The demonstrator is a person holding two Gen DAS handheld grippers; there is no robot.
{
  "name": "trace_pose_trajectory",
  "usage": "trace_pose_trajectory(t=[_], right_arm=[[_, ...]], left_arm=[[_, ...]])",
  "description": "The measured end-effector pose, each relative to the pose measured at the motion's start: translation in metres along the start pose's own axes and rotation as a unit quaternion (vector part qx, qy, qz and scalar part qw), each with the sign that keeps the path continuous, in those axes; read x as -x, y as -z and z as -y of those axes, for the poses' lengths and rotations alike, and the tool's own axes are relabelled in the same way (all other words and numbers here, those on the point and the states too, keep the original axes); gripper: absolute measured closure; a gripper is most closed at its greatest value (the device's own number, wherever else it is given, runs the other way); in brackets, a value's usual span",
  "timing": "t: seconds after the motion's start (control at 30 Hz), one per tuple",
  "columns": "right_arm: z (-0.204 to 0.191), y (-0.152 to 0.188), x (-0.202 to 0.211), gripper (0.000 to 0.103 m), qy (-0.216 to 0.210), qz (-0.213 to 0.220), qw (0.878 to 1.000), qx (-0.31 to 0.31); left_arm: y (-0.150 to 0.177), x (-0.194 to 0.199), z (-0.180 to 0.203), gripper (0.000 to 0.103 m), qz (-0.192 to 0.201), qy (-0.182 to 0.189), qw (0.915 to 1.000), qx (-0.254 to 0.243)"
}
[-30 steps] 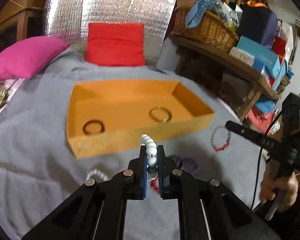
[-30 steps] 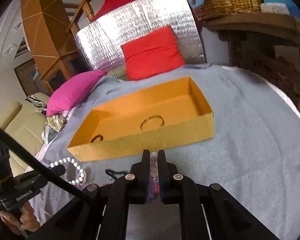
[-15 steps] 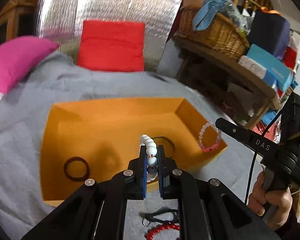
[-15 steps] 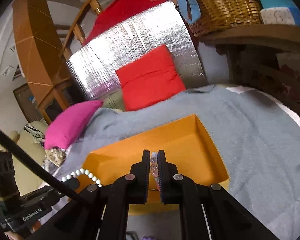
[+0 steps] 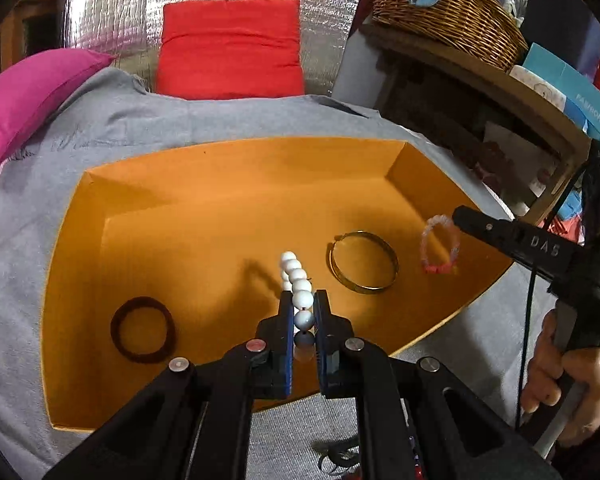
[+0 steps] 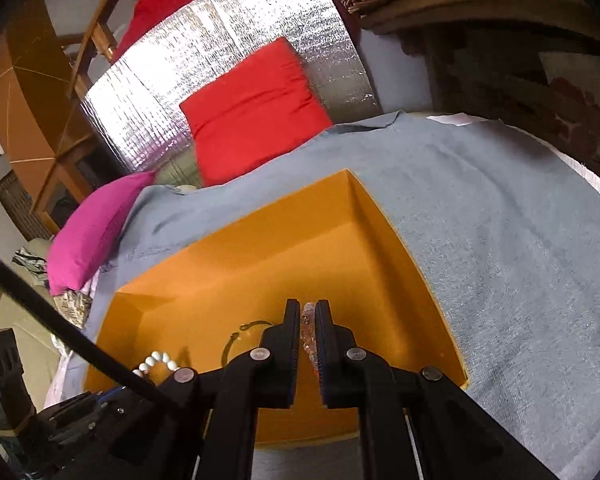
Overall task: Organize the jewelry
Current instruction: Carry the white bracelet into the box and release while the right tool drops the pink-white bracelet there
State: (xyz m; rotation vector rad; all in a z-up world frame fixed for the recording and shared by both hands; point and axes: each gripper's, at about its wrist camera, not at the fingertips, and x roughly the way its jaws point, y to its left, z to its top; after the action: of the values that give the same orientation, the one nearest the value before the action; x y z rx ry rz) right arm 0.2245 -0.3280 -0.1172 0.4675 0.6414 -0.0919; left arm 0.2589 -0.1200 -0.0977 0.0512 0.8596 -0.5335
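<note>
Left wrist view is showing the left tool [image 5: 303, 312] clenching a white bead bracelet [image 5: 296, 280], its beads standing up between the two fingers, hanging over the orange box [image 5: 76, 216]. Lying on the box floor, a dark hair tie [image 5: 143, 330] is sitting at eight o'clock of that tool and a gold bangle [image 5: 363, 262] at one o'clock. Farther toward two o'clock, the right tool [image 5: 458, 213] is gripping a pink and clear bead bracelet [image 5: 440, 249], which is dangling inside the box near its right wall. Right wrist view is showing that tool [image 6: 308, 312] pinching the clear beads [image 6: 309, 330] above the box [image 6: 400, 240], which is resting on a grey cloth [image 6: 500, 240].
</note>
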Motion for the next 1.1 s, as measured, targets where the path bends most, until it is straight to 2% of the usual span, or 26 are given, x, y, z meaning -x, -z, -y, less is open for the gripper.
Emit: trace_pose_trajectory(t=[0.03,0.1,0.27,0.33,0.4,0.47,0.5,0.6,0.73,0.87,0.97,1.1], right_arm=[[0.001,-0.001,0.002,0.092,0.002,0.0,1.0,-0.004],[0.004,-0.003,0.007,0.083,0.0,0.004,1.0,-0.011],[0.003,-0.004,0.036,0.082,-0.006,0.031,0.999,0.0],[0.003,-0.003,0.052,0.082,-0.01,0.042,0.999,0.002],[0.003,-0.001,0.065,0.082,-0.014,0.047,0.999,0.001],[0.002,0.004,0.079,0.077,-0.017,0.048,0.999,0.004],[0.0,0.008,0.089,0.074,-0.019,0.047,0.999,0.008],[-0.003,0.02,0.11,0.047,-0.02,0.048,0.998,0.026],[-0.002,0.044,0.139,0.047,-0.02,0.04,0.998,0.048],[0.007,0.071,0.154,0.047,-0.029,0.013,0.998,0.046],[0.013,0.081,0.155,0.047,-0.039,-0.004,0.999,0.037],[0.003,0.091,0.138,0.047,-0.066,-0.039,0.996,0.044]], left_arm=[[0.0,0.003,0.001,0.086,0.002,-0.004,1.0,-0.002],[0.001,0.009,0.003,0.07,0.011,-0.011,0.9999,-0.006],[0.002,0.037,0.005,0.066,0.04,-0.023,0.9988,-0.014],[0.007,0.053,0.009,0.06,0.057,-0.041,0.9972,-0.024],[0.015,0.066,0.011,0.041,0.069,-0.061,0.9953,-0.029],[0.025,0.079,0.012,0.035,0.079,-0.08,0.9931,-0.033],[0.034,0.086,0.012,0.033,0.083,-0.089,0.992,-0.035],[0.057,0.098,0.007,0.029,0.075,-0.109,0.9908,-0.028],[0.092,0.118,0.0,0.029,0.073,-0.135,0.9879,-0.02],[0.121,0.129,-0.006,0.026,0.062,-0.155,0.9859,-0.006],[0.13,0.128,-0.014,0.025,0.049,-0.157,0.9864,0.005],[0.128,0.124,-0.024,0.025,0.044,-0.192,0.9803,-0.011]])
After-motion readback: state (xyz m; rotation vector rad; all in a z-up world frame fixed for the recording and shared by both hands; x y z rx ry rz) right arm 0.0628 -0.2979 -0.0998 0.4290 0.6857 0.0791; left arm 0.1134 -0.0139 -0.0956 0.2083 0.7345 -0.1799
